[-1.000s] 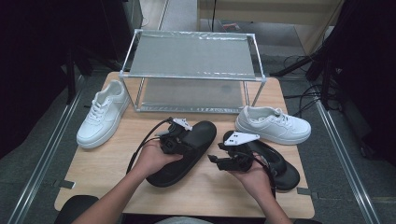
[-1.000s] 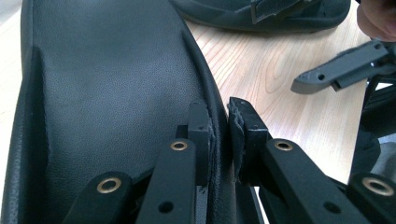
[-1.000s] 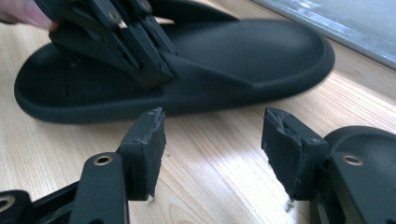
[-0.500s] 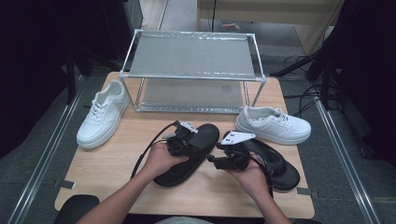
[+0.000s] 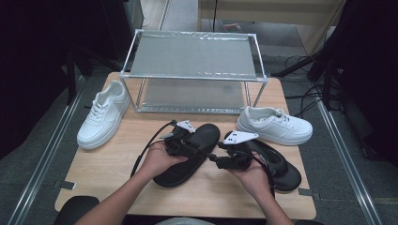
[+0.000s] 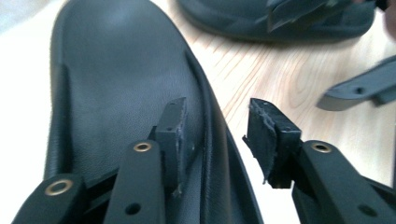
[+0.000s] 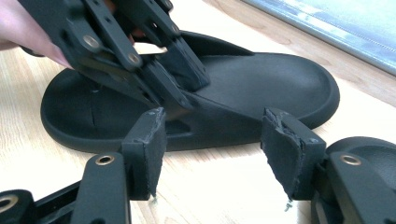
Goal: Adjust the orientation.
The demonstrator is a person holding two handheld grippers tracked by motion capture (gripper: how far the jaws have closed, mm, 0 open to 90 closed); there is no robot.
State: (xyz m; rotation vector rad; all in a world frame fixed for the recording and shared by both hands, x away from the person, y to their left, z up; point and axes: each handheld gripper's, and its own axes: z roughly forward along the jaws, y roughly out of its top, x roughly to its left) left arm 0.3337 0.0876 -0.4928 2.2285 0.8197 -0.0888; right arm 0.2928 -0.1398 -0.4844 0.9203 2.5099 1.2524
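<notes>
You have four shoes on the wooden table [image 5: 117, 159], counted as two white sneakers and two black sandals, plus one metal rack [image 5: 195, 70] with two mesh shelves. Taking the rack as the landmark: one white sneaker [image 5: 101, 117] lies just off its left end, and the other white sneaker [image 5: 274, 126] lies off its front right corner. Both sandals sit in front of the rack, on your side of it. The left black sandal [image 5: 187, 152] lies angled before the rack's middle, and the right black sandal [image 5: 272, 161] lies farther right, below the second sneaker.

Your left gripper [image 5: 187, 149] is over the left black sandal, in front of the rack. Its jaws have just been opening and now stand spread. In the left gripper view the sandal's raised side wall [image 6: 205, 107] runs between the two pads, one pad over the footbed and one outside over the table, and neither pad presses on it.

Your right gripper [image 5: 217, 159] hangs between the two sandals, pointing toward the left one. Its jaws are spread wide with nothing between them; in the right gripper view the left black sandal [image 7: 261, 88] lies just beyond the two pads, with the left gripper [image 7: 173, 74] standing in it.

Two hands, two grippers, both unclamped.
</notes>
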